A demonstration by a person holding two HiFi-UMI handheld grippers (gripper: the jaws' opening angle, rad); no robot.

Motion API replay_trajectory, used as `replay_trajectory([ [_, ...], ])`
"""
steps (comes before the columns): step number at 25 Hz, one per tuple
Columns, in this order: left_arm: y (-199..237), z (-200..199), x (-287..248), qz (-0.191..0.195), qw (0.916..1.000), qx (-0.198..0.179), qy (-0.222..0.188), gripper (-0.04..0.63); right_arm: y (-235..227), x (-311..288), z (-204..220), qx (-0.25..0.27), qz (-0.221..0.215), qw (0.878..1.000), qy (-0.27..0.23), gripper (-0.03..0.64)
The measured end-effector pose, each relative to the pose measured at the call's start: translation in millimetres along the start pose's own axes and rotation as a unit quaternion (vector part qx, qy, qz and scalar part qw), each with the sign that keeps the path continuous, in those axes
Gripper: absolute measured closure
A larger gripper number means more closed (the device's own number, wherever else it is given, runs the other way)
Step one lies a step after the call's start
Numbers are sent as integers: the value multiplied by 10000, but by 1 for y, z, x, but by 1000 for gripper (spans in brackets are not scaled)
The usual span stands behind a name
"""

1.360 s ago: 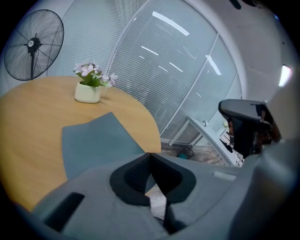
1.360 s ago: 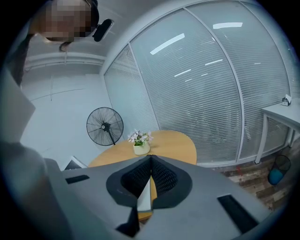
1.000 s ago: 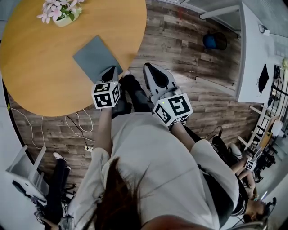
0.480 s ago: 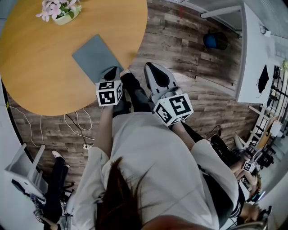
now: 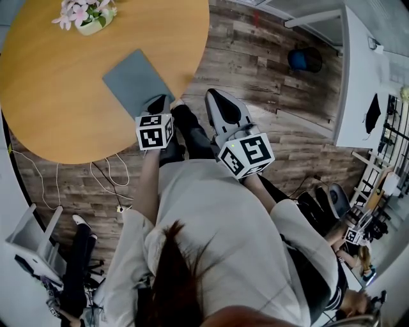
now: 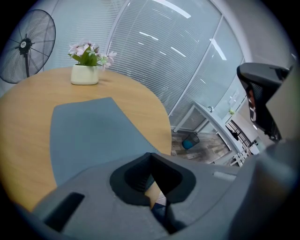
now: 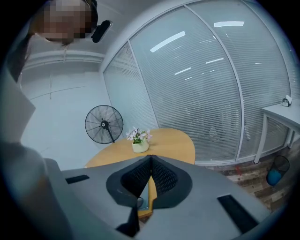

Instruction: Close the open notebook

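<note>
- Head view: the closed notebook [image 5: 137,82], grey-blue cover up, lies flat on the round wooden table [image 5: 51,96], near the table's 4 o'clock edge. A flower pot [image 5: 89,16] stands at the notebook's 11 o'clock, well apart.
- Head view: the left claw [image 5: 156,104] points at the notebook's 5 o'clock corner; contact cannot be judged. The right claw [image 5: 220,105] hangs at its 3 o'clock, above the wooden floor [image 5: 268,70].
- Left gripper view: jaws pressed together, nothing between them; the notebook fills the table just beyond, with the pot at 11 o'clock and a fan [image 6: 27,47] at 10 o'clock.
- Right gripper view: jaws pressed together, empty; table, pot and fan lie ahead.
</note>
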State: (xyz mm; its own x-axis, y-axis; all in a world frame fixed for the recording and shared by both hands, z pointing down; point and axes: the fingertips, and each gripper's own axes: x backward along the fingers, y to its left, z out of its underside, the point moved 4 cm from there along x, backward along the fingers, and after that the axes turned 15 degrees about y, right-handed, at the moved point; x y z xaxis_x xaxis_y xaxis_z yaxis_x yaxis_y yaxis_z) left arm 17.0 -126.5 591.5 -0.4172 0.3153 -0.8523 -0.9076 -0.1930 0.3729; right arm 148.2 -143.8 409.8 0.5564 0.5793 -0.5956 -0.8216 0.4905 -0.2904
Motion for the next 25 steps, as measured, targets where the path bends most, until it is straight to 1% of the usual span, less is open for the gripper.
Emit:
replay_trajectory([
  [8, 1, -2, 1, 13, 10000, -3, 14, 578, 1, -3, -3, 4, 38, 10000, -11, 614],
  [13, 3, -8, 8, 27, 9999, -6, -111, 578, 4, -5, -4, 15, 27, 10000, -1, 614],
  [18, 4, -20, 25, 71, 9991, 31, -423, 578, 9, -6, -6, 74, -2, 10000, -1, 614],
  [25, 2, -49, 68, 59, 9934, 3, -1149, 578, 15, -4, -14, 187, -91, 9998, -71, 614],
])
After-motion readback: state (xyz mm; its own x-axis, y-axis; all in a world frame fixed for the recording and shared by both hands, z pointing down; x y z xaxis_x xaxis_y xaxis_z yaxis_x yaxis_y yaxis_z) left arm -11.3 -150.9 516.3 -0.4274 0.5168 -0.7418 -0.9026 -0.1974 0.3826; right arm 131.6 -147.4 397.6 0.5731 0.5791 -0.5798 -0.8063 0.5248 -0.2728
